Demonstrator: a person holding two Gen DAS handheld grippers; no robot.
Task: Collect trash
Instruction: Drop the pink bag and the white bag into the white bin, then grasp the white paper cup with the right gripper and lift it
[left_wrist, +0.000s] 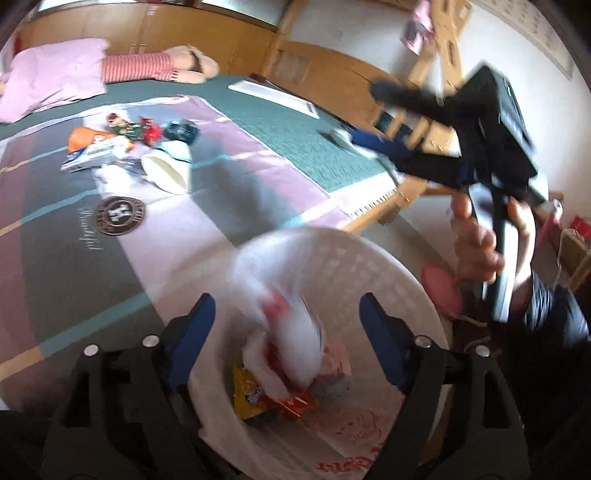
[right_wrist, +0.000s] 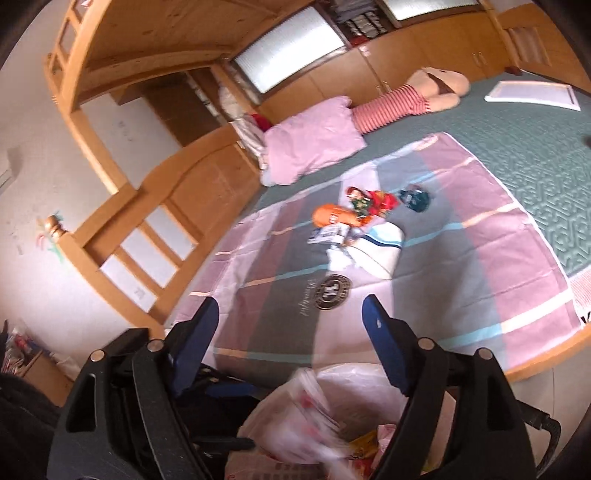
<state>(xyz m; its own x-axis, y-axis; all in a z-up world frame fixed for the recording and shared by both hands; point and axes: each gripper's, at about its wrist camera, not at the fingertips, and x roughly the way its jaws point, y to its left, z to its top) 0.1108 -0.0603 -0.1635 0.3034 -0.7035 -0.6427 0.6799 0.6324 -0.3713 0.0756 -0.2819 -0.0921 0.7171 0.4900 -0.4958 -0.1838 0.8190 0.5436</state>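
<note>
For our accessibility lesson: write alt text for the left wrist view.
Open left gripper above a white basket, where a blurred white bag drops onto wrappers. More trash lies on the bed's checked blanket; the right gripper is at upper right.

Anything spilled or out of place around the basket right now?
Nothing spilled beside the white plastic basket. A blurred white plastic bag sits between the left gripper's open jaws, over the basket. Loose wrappers remain on the striped blanket.

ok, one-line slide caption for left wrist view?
Blurred white bag dropping between open left hand-held gripper into white basket.
</note>
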